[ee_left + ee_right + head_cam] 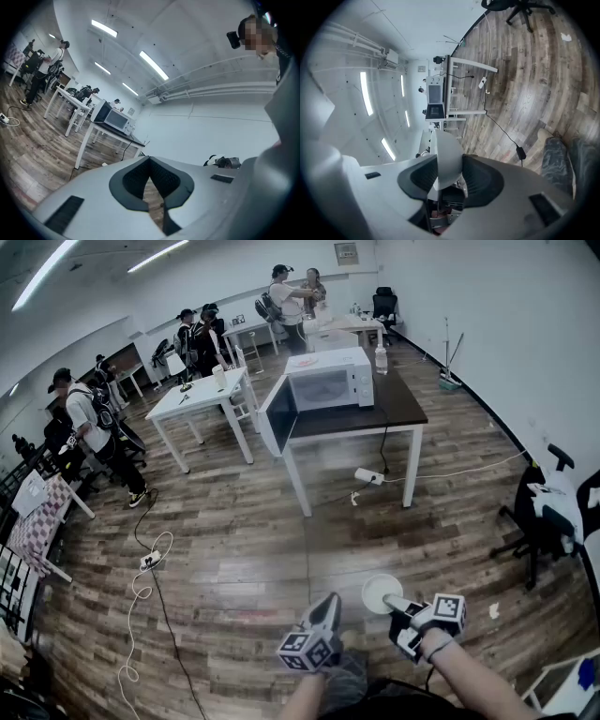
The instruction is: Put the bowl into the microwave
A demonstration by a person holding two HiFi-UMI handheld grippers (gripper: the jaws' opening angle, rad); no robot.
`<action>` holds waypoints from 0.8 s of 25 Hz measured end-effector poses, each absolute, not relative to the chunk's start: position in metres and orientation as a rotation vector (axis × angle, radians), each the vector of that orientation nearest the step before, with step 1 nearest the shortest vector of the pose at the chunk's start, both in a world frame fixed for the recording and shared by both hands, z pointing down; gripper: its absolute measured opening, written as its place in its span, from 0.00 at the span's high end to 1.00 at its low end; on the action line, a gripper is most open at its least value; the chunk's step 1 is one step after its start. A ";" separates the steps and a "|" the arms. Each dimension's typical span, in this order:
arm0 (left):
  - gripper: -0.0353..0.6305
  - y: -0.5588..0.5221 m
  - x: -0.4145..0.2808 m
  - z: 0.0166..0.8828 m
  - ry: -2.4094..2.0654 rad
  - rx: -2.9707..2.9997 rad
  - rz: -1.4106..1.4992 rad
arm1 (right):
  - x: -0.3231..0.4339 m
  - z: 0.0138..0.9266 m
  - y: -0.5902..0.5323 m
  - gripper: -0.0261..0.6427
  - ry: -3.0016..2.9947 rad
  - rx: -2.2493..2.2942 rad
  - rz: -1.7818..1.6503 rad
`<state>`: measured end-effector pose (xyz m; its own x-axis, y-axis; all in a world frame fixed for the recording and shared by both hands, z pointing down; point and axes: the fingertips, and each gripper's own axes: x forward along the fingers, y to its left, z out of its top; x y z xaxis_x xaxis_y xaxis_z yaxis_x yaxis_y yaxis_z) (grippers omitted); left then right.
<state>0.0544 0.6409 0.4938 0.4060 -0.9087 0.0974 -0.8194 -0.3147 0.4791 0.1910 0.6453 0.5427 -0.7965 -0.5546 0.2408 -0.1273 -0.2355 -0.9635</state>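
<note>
Bowl point(378, 591): white, round, nothing visible inside; at 5 o'clock in the head view, carried above the wooden floor point(234, 549), well apart from the microwave.
Right gripper point(394, 603): jaws clamped on the bowl's wall at the rim, one pad inside and one outside; bowl seen edge-on between the pads in the right gripper view.
Left gripper point(328, 602): jaws pressed together at the tips, nothing between them; hangs at 6 o'clock, just beside the right gripper, apart from the bowl.
Microwave point(330, 381): white, at 12 o'clock, far across the room on a dark desk point(398, 409).
Door point(275, 416): swung wide toward 9 o'clock, cavity open to the front.
Handling, as a judgement: probably light and stiff, with a smooth, thin wall; material impossible to tell, so best treated as breakable.
Hold: a one-sided pinch at the rim, likely adequate for an empty bowl; prone to pivoting or slipping on the smooth wall if swung.
Better purchase, if needed: deeper over the rim, or the free left gripper steadying the far edge.
Progress: bowl in hand, whole approach to the desk not yet made.
Risk: rim clipping the cavity's frame on entry.
</note>
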 end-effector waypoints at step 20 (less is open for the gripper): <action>0.93 0.518 0.030 0.496 -1.498 2.217 -0.258 | 0.163 0.537 0.528 0.73 1.797 -0.862 -2.065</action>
<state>0.0302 0.5178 0.4962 0.3929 -0.9148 0.0942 -0.8306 -0.3090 0.4633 0.1633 0.5275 0.5374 -0.7865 -0.5619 0.2563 -0.1763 -0.1935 -0.9651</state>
